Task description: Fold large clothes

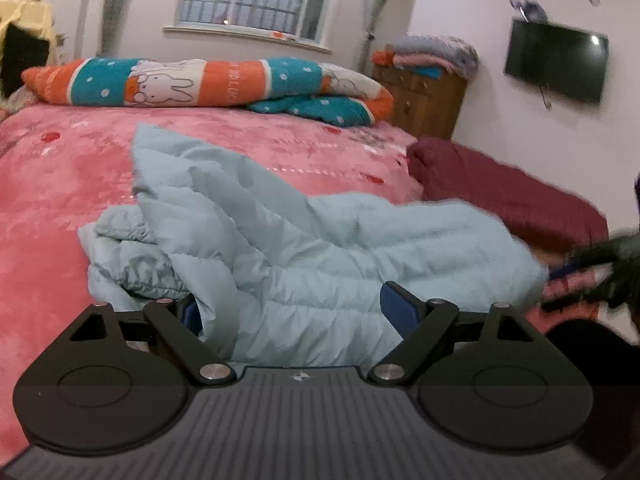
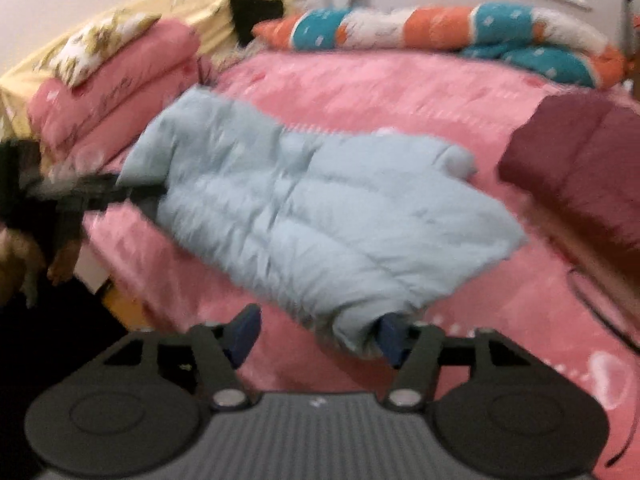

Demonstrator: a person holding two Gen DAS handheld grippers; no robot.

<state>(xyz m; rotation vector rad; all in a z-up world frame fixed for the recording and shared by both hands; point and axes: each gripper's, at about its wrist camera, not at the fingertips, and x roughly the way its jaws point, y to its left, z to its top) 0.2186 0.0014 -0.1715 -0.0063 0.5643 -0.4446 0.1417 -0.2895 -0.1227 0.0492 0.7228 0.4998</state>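
The pale blue padded jacket [image 2: 320,208] is lying crumpled across the pink bed [image 2: 360,92]. The right claw [image 2: 318,338] is standing apart, the jacket's near edge just brushing one pad. The left claw [image 1: 298,308] is also spread wide, jacket fabric bunching loosely between its fingers.

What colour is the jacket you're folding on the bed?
Pale blue, quilted jacket; it shows sharpest in the left wrist view.
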